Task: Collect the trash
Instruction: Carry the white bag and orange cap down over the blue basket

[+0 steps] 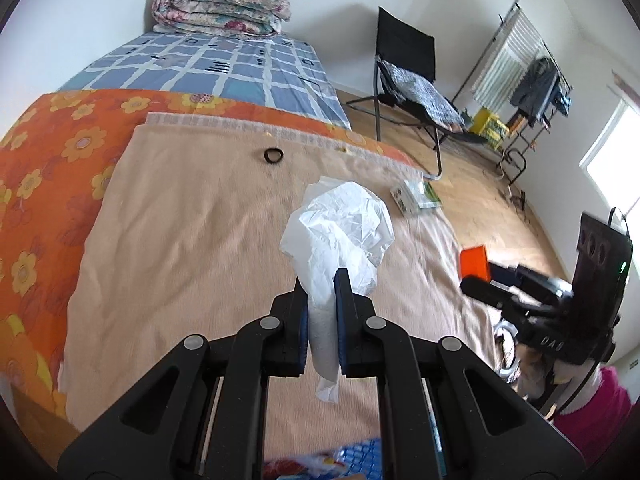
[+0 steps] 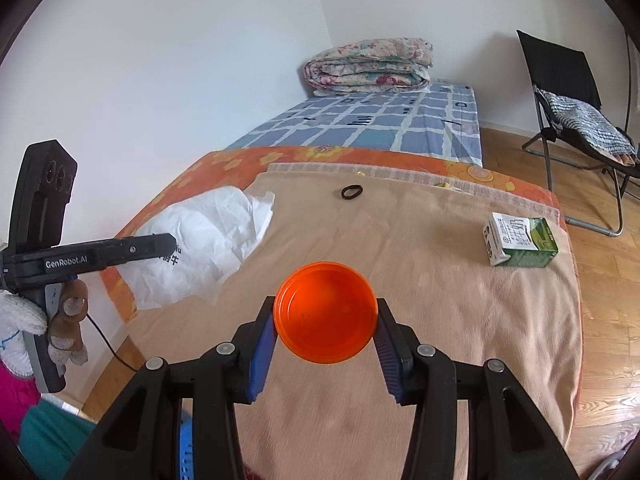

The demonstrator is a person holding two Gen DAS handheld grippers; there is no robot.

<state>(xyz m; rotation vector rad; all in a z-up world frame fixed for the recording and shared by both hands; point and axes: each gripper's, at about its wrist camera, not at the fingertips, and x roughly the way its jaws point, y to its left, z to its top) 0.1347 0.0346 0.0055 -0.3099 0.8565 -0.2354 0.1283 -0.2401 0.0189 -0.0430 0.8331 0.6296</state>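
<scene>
Above the near end of the bed [image 2: 440, 320]: left gripper [image 1: 322, 280] fingers pinching a white plastic bag [image 1: 340, 228], right gripper [image 2: 326, 316] fingers clamping an orange cup [image 2: 326, 312] by its round wall. Could squirt free. Milk carton [image 2: 520, 242] lying far right, uncollected.

The beige blanket [image 2: 400, 280] lies largely bare in the middle; a milk carton [image 2: 520, 242] stands at its right edge; a black ring [image 2: 352, 192] lies far; a folded quilt [image 2: 368, 66] blocks the far end.

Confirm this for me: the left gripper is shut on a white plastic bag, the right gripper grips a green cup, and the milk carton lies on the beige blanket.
One thing is wrong: the cup in the right gripper is orange, as the right wrist view shows. The left gripper does clamp the white plastic bag, and the milk carton lies on the beige blanket.
</scene>
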